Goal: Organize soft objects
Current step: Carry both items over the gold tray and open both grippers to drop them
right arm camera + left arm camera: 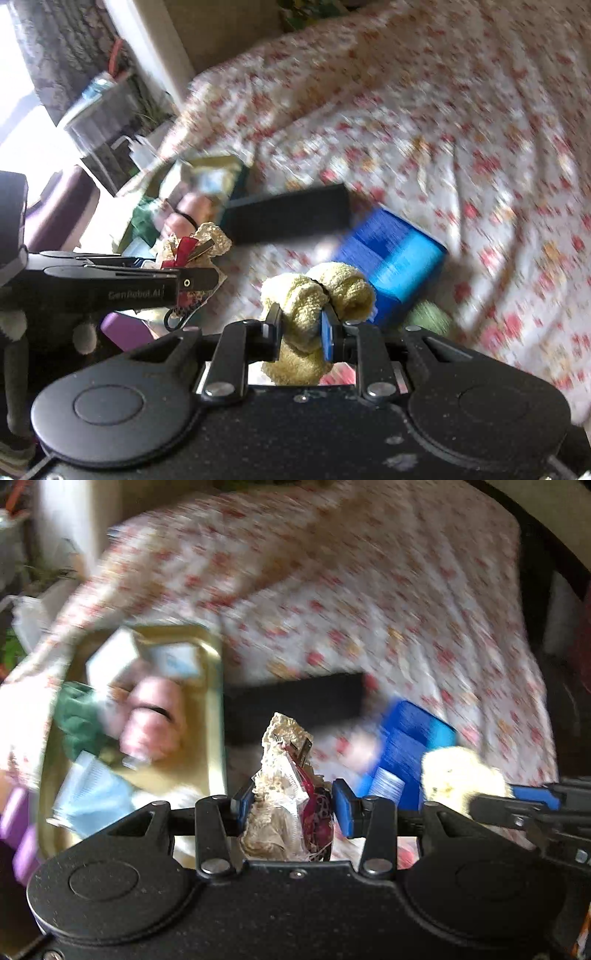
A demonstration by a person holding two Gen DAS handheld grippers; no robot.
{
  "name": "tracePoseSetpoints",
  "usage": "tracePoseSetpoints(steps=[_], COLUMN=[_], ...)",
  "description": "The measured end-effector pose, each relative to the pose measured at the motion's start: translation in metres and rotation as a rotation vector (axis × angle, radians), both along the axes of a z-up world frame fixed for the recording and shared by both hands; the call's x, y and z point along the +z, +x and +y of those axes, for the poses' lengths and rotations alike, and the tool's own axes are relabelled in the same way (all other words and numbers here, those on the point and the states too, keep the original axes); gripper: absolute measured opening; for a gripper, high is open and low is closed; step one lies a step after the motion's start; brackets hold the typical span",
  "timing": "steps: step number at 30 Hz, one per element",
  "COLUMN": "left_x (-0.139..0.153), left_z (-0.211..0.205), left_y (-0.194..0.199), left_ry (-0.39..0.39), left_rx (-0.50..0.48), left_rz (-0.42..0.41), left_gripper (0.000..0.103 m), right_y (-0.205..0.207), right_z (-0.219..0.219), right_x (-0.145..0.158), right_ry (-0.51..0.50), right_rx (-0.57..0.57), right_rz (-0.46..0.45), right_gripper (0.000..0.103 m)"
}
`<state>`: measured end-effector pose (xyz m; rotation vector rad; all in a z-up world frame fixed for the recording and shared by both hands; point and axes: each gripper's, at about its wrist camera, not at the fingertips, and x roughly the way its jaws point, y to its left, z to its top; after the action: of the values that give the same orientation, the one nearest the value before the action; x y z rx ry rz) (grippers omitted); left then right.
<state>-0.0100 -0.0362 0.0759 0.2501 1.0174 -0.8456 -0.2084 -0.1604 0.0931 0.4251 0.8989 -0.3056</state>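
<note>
Clamped between the blue pads of the left gripper [291,805] was a lace-trimmed sachet [284,775] of cream netting and dark red cloth, its frilled top standing up ahead of the fingertips. To the left of that gripper, a gold tray [216,686] was seen on the floral bedspread [369,590], loaded with soft things: a green cloth [79,716], a pink towel roll [155,723] bound by a dark band, a light blue face mask [90,794] and white packets whose details were lost to blur. Ahead of the fingers, just beyond the sachet, a black box [295,705] was laid across the spread, and to the right of it a blue box [410,746] was placed. At the far right, a yellow towel roll [458,771] was visible.

In the right wrist view, that yellow towel roll [314,299], tied by a thin dark band, was pinched firmly by the right gripper [301,328], the jaws pressed into its lower half. The left gripper [199,277] was seen to the left, side-on, with the sachet [195,243] held in it. The black box [288,218] lay ahead, the blue box [395,258] just right of the roll, and a pale green soft thing [428,317], too blurred to be identified, was noted beside the right finger.
</note>
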Motion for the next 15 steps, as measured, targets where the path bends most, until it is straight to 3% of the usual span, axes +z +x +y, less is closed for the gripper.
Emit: tracePoseSetpoints(steps=[4, 7, 11, 15], left_x=[0.015, 0.014, -0.001, -0.024], left_z=[0.012, 0.023, 0.044, 0.045], left_y=[0.032, 0.059, 0.095, 0.106], left_ry=[0.062, 0.111, 0.104, 0.153], left_rx=[0.074, 0.116, 0.200, 0.194], left_rz=[-0.100, -0.118, -0.008, 0.084], left_gripper=[0.043, 0.043, 0.044, 0.044], right_y=[0.033, 0.062, 0.103, 0.147], right_z=[0.008, 0.014, 0.022, 0.027], right_x=[0.014, 0.021, 0.025, 0.023], right_ry=[0.010, 0.015, 0.034, 0.034], right_rx=[0.050, 0.086, 0.126, 0.145], right_rz=[-0.064, -0.096, -0.110, -0.105], right_gripper=[0.021, 0.021, 0.021, 0.021])
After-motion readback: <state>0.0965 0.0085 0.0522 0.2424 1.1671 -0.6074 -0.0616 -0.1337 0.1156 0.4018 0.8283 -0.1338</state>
